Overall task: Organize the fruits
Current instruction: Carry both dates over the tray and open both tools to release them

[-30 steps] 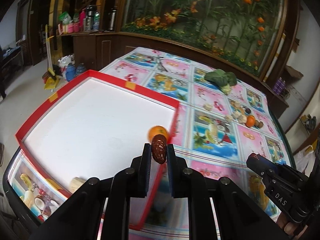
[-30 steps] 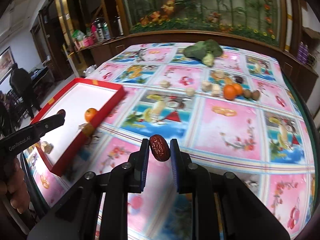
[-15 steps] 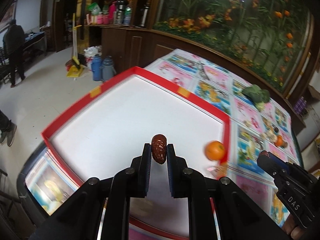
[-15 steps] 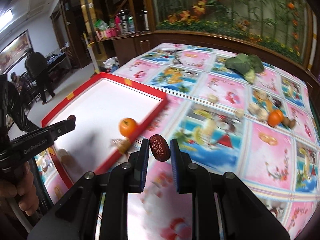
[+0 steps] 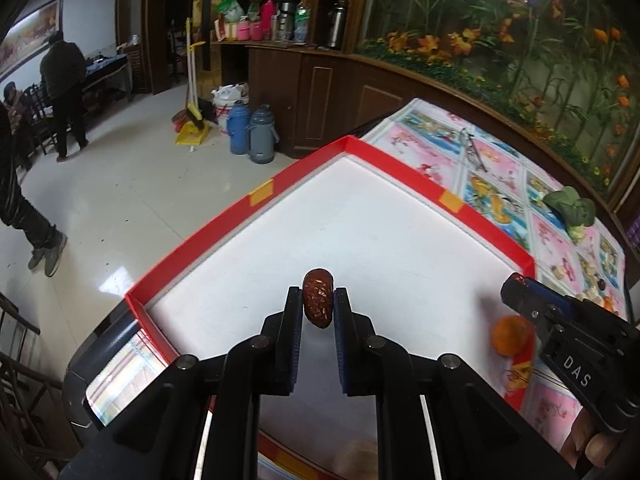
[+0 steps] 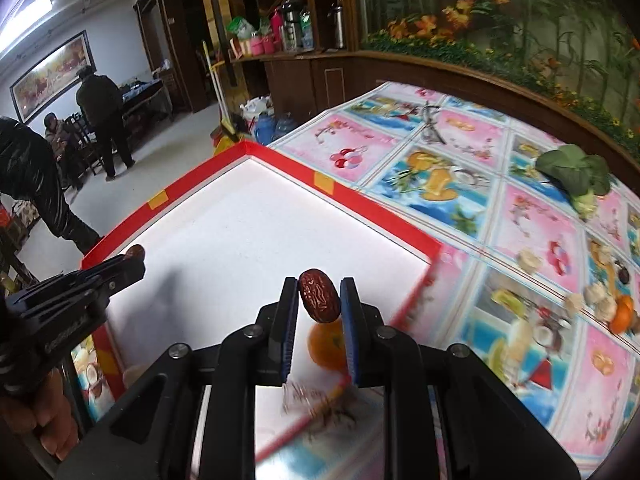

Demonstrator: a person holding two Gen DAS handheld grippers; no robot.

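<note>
My left gripper (image 5: 317, 300) is shut on a wrinkled red date (image 5: 318, 298) above the white floor of the red-rimmed tray (image 5: 260, 194). My right gripper (image 6: 319, 295) is shut on a second red date (image 6: 319, 295) over the tray's near right corner (image 6: 416, 240). An orange (image 6: 325, 346) lies in the tray just beneath the right jaws, and appears as the orange (image 5: 510, 334) at the tray's right edge in the left wrist view. Each gripper shows in the other's view: the right gripper (image 5: 520, 284) and the left gripper (image 6: 134, 256).
On the patterned tablecloth (image 6: 532, 236) lie a green leafy vegetable (image 6: 574, 172), another orange (image 6: 622, 312) and several small pale and dark fruits (image 6: 596, 294). A pale fruit (image 5: 356, 458) sits near the tray's front edge. People stand on the floor at left (image 5: 62, 76); thermos flasks (image 5: 260, 134) stand beside the table.
Both grippers have swung left over the tray, each still gripping its date. The orange has shifted from centre to the right in the left wrist view and now sits under the right jaws.
</note>
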